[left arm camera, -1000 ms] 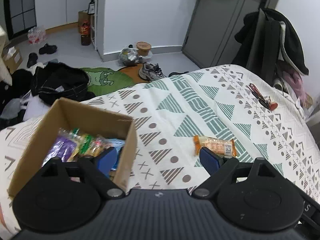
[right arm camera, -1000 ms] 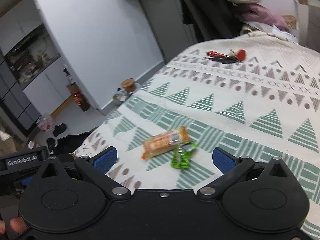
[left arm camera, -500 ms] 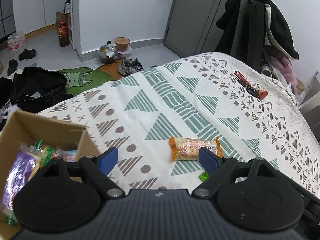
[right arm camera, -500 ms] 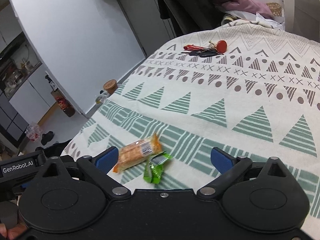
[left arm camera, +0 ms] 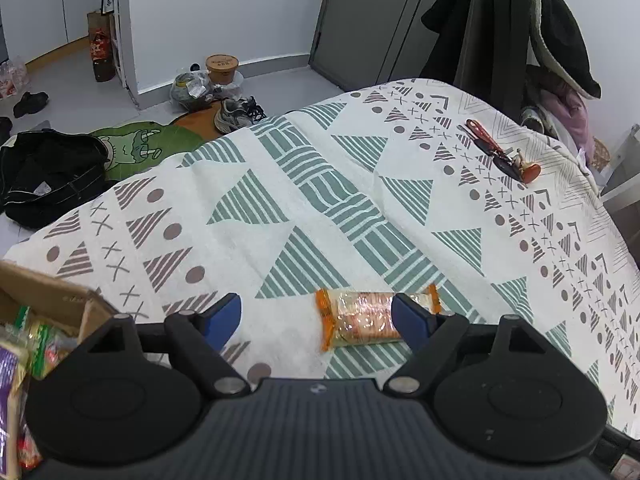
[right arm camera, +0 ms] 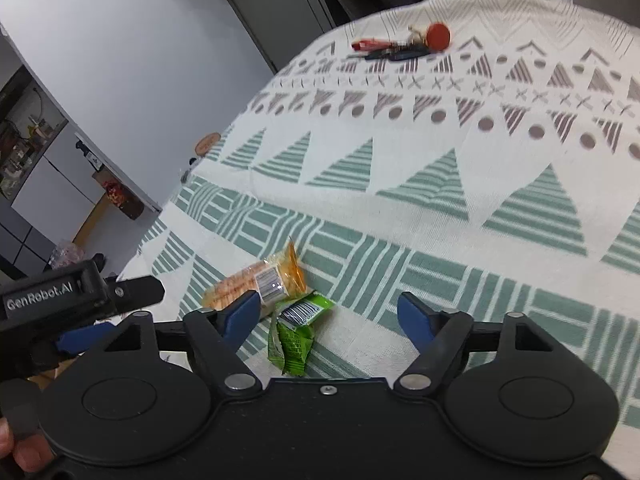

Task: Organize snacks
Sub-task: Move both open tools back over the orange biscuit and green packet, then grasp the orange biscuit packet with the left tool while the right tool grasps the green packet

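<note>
The left gripper (left arm camera: 318, 318) hangs low over a patterned bedspread (left arm camera: 320, 200) with its blue-tipped fingers spread wide and nothing between them; the orange cracker pack (left arm camera: 366, 320) lies flat on the cloth just ahead, its right end partly hidden behind the right-hand fingertip, though whether that tip touches the wrapper cannot be told from this angle. At the lower left edge of the left wrist view sits a cardboard box (left arm camera: 52, 300), already holding several bright snack packets. The right gripper (right arm camera: 330, 314) is likewise released, jaws wide apart, poised above a crumpled green packet (right arm camera: 294, 336) that lies on the bedspread touching the near end of the cracker pack. In the right wrist view the left gripper's black body shows at the far left, beside the cracker pack. Farther up the bed, well apart from the snacks, rests a bunch of keys (right arm camera: 400, 46) with a red tag.
</note>
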The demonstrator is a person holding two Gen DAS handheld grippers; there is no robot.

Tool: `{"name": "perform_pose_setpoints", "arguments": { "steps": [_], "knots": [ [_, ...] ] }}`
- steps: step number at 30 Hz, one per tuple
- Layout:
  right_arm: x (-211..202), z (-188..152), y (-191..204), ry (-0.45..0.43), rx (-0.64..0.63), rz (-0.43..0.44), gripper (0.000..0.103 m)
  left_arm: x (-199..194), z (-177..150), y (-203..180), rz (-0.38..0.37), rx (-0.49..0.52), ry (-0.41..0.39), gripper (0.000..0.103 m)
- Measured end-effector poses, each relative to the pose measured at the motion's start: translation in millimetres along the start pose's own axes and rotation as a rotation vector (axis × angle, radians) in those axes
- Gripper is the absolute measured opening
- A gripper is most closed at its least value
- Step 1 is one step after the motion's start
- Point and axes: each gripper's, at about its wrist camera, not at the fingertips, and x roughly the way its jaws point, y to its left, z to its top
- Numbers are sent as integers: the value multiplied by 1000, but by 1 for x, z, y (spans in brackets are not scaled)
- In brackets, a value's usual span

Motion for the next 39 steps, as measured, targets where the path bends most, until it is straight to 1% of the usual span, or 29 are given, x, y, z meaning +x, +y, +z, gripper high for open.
{"name": "perform_pose_setpoints", "arguments": {
  "steps": [2, 4, 6, 7, 8, 10, 11, 15, 22, 23, 24, 27, 30, 33, 37, 39],
  "knots": [
    [8, -1, -1, 26, 11, 6, 65, 5, 3, 1, 2, 3, 9, 82],
    [15, -2, 0, 44, 16, 14, 62, 11, 5, 1, 4, 9, 16, 82],
    [19, -3, 2, 40, -2, 13, 59, 16, 7, 1, 7, 14, 23, 82],
    [20, -3, 3, 42, -8, 17, 52, 18, 8, 1, 6, 16, 26, 82],
    [21, -3, 3, 48, -7, 28, 39, 21, 8, 0, 5, 19, 29, 82],
    [25, -4, 1, 72, 13, 71, 25, 25, 8, -2, 0, 29, 32, 82],
    [24, -4, 0, 72, 19, 83, 24, 27, 8, -4, -3, 38, 31, 82],
    [19, -4, 2, 50, -10, 53, 23, 34, 7, -14, -21, 87, 6, 82],
    [8, 0, -12, 24, 22, 7, 23, 51, 5, -35, -88, 129, -25, 82],
    [7, 0, -14, 22, 23, 1, 23, 55, 3, -38, -98, 136, -26, 80],
    [5, 1, -15, 18, 25, -4, 23, 59, 1, -41, -112, 143, -22, 75],
    [4, 2, -18, 17, 37, -12, 23, 67, -3, -44, -148, 137, -1, 70],
    [4, 3, -20, 20, 50, -16, 23, 71, -7, -42, -164, 122, 29, 68],
    [5, 3, -18, 19, 49, -19, 23, 67, -12, -36, -198, 114, 50, 68],
    [4, 3, -18, 19, 54, -22, 23, 58, -20, -34, -230, 130, 56, 68],
    [3, 3, -17, 17, 53, -24, 23, 56, -25, -37, -224, 147, 64, 68]
  ]
}}
